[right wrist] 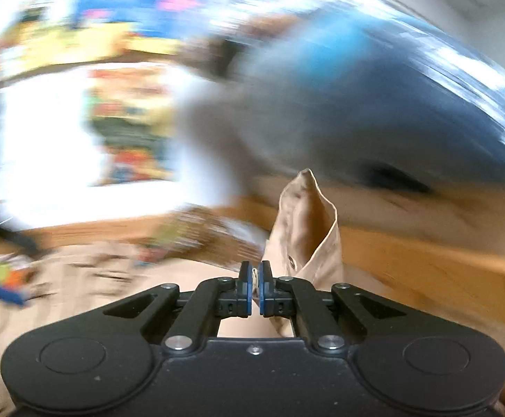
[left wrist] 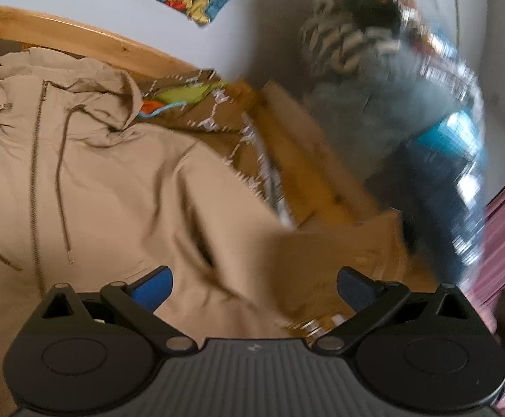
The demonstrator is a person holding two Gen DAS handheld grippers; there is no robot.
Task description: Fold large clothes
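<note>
Lying flat on the bed, the beige hooded jacket takes most of the left wrist view, with its front side up, the zipper closed along the middle and the hood spread toward the wooden bed frame. Under it is a brown patterned bedcover, and behind, near the wall, a blurred pile of other clothes stands well apart from the jacket. I judge the jacket to be light and soft, of thin woven cloth that creases easily and slides a little on the bedcover, so it will hang down when it is lifted and needs to be held at an edge or a corner, not in the middle. One sleeve is lifted from the bed and crosses the lower part of the left view, blurred by motion. The left gripper is above the jacket body with its blue pads wide apart, and it holds nothing. The right gripper has its two fingers pressed together on the cuff of the sleeve, and the cuff stands up just beyond them. A good place to take hold, in my opinion, is this cuff and the shoulder seam. Smaller details are the two drawcords and a snap button on the cuff.
</note>
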